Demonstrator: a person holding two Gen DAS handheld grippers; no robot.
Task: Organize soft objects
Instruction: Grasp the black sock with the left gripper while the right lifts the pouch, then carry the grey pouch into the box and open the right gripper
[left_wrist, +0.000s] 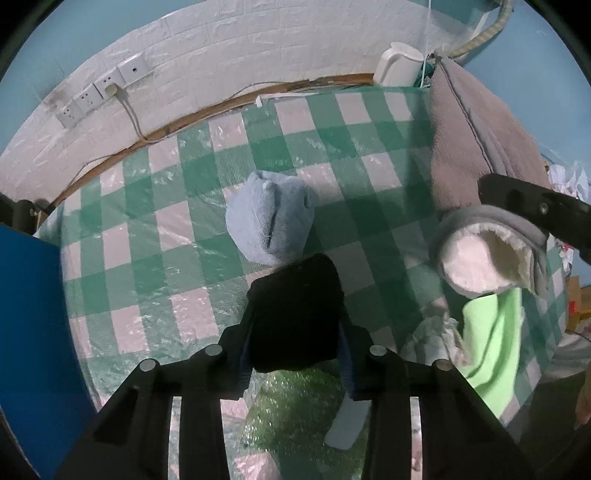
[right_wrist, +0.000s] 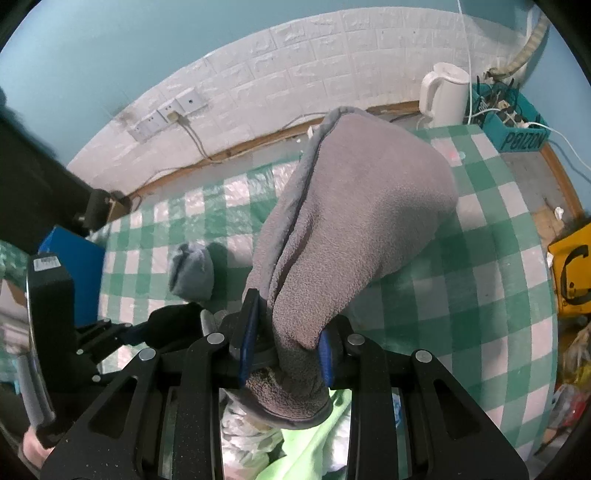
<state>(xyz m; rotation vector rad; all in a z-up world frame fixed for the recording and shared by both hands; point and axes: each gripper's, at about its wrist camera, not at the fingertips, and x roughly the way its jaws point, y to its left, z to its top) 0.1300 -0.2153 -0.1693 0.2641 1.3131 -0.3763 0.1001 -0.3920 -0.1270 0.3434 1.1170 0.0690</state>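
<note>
My left gripper (left_wrist: 297, 325) points down at the checked tablecloth (left_wrist: 166, 229) and is shut on a black rolled soft bundle (left_wrist: 295, 291), pinched from both sides. Just beyond it lies a light blue rolled towel bundle (left_wrist: 269, 218). My right gripper (right_wrist: 291, 332) is shut on a large grey fleece piece (right_wrist: 369, 206), which it holds above the table. The fleece's white-lined rolled end (left_wrist: 480, 258) shows in the left wrist view. In the right wrist view, the left gripper (right_wrist: 140, 332) sits at the left with the black bundle (right_wrist: 170, 321) beside the blue bundle (right_wrist: 192, 269).
A light green cloth (left_wrist: 491, 332) and crumpled white plastic (left_wrist: 428, 336) lie near the front edge. A white kettle (right_wrist: 443, 92) and a teal box of cables (right_wrist: 509, 122) stand at the back right. A blue box (right_wrist: 74, 251) is at the left and a yellow sign (right_wrist: 572, 273) at the right.
</note>
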